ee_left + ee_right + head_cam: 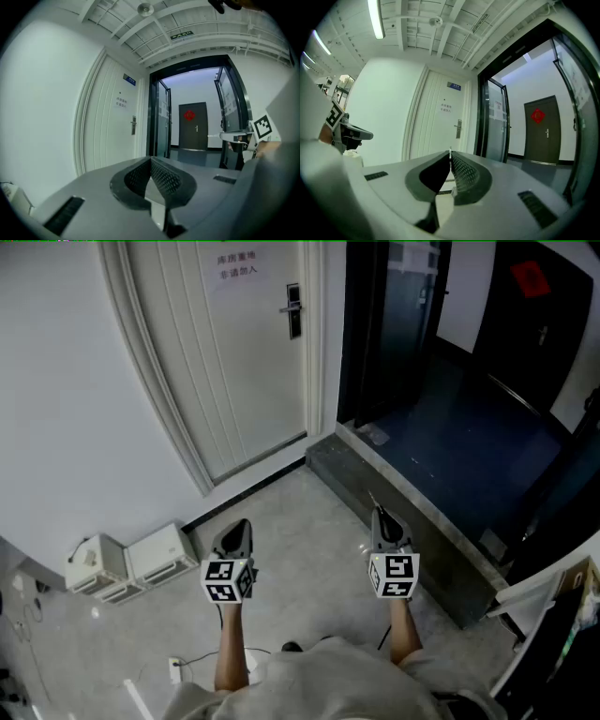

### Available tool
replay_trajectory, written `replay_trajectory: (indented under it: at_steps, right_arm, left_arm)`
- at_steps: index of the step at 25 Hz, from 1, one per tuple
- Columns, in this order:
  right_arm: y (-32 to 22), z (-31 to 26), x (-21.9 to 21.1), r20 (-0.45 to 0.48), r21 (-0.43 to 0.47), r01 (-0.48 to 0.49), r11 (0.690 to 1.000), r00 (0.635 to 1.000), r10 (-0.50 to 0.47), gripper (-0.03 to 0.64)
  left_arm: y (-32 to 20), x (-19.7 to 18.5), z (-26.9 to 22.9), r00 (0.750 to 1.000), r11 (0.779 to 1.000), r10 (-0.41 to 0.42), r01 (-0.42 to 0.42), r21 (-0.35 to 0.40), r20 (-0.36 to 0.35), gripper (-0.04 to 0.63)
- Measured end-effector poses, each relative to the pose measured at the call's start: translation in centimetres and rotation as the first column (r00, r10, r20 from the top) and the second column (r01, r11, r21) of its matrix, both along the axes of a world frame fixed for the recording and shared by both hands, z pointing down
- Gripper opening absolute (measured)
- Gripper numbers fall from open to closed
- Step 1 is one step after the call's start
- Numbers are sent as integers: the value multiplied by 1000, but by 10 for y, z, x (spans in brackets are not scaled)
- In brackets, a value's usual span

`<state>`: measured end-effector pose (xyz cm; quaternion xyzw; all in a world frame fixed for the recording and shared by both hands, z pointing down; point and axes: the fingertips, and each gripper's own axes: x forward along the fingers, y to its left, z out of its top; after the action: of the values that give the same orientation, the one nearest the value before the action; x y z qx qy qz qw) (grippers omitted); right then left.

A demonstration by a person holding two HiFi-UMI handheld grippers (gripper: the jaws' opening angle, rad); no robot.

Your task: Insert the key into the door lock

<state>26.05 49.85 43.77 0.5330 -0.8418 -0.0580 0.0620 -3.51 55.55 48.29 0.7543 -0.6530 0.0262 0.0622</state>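
Our right tool (450, 161) is clamped on the key (450, 151); the left tool (151, 163) is closed, empty. We judge this the approach step: the lock (458, 128) stands well apart, so next we carry the key there, aligned.

White boxes (161, 557) are sitting on the floor (309, 563) just left of the left gripper (239, 524), against the wall (56, 409). A sign (236, 265) is hanging well ahead of that gripper, high up. A grey sill (342, 470) is running diagonally beside the right gripper (378, 514), edging a dark hallway (450, 427). Far ahead of that gripper a dark door (541, 129) is standing shut, wearing a red ornament (537, 115). A tube light (375, 18) is glowing overhead to its left. A cable (202, 658) is lying behind the left gripper.
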Motion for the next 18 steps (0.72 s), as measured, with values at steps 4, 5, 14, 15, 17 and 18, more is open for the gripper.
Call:
replay_trajectory:
  at_steps: [4,5,14,15,17,18]
  right_arm:
    - [0,3,7,-4,-8,0,1000,1000,0,29]
    - [-1,3,8,-6,-9,2,1000,1000,-2,29]
    - [-14,3,26,-12,1,21,1000,1000,-21,29]
    - [-16,4,28,-16,0,25,1000,1000,-25,29]
    - [-20,5,31,-20,-2,33,999,999,-33,29]
    - [-22,5,32,-19,-1,38,999,999,-38,29]
  left_arm:
    - [0,11,0,1000,1000,2,-2,-4,0,17]
    - [0,13,0,1000,1000,2,-2,-4,1,17]
    - [-10,38,5,1000,1000,-7,7,-12,3,17]
    - [-12,41,5,1000,1000,-8,8,-12,2,17]
    - [-17,47,4,1000,1000,-10,10,-11,2,17]
    - [-19,50,4,1000,1000,-11,11,-11,3,17]
